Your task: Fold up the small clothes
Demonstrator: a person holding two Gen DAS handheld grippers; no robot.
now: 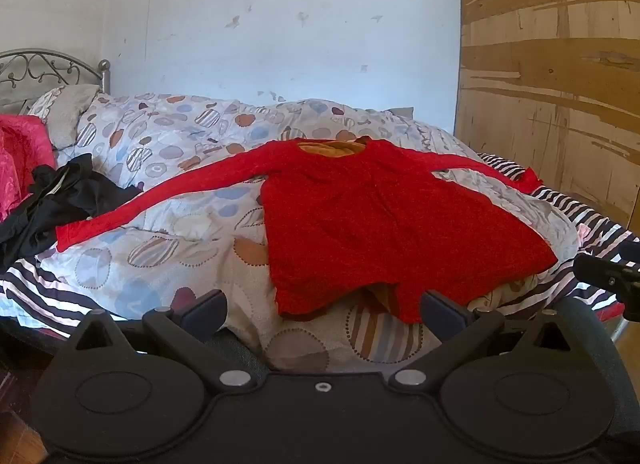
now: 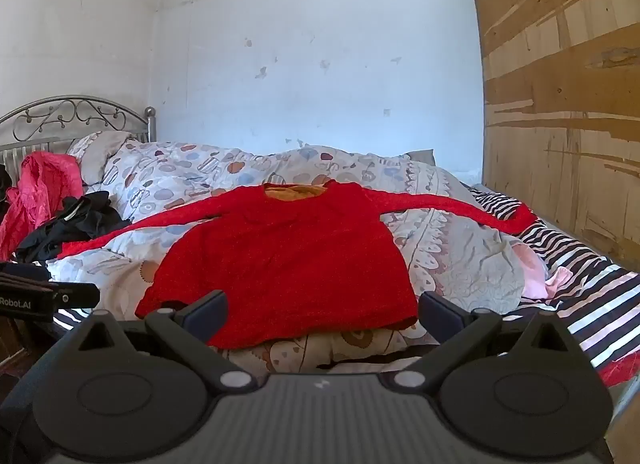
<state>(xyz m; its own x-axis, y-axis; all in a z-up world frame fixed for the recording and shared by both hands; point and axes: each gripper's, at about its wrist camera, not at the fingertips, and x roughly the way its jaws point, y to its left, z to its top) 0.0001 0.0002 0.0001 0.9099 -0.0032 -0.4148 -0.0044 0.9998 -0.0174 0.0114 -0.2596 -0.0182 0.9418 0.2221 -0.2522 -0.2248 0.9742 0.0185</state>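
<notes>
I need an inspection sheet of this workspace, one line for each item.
Surface: bed with patterned quilt over a striped sheet.
Job's things: red top spread flat, both sleeves stretched out, orange lining at the neck.
Clutter: black garment and pink cloth at the left; a pillow behind.
Grippers: left gripper open, empty, before the hem; right gripper open, empty, before the hem.
Cables: nothing seen.
Surroundings: metal headboard, white scuffed wall, worn wooden panel.
</notes>
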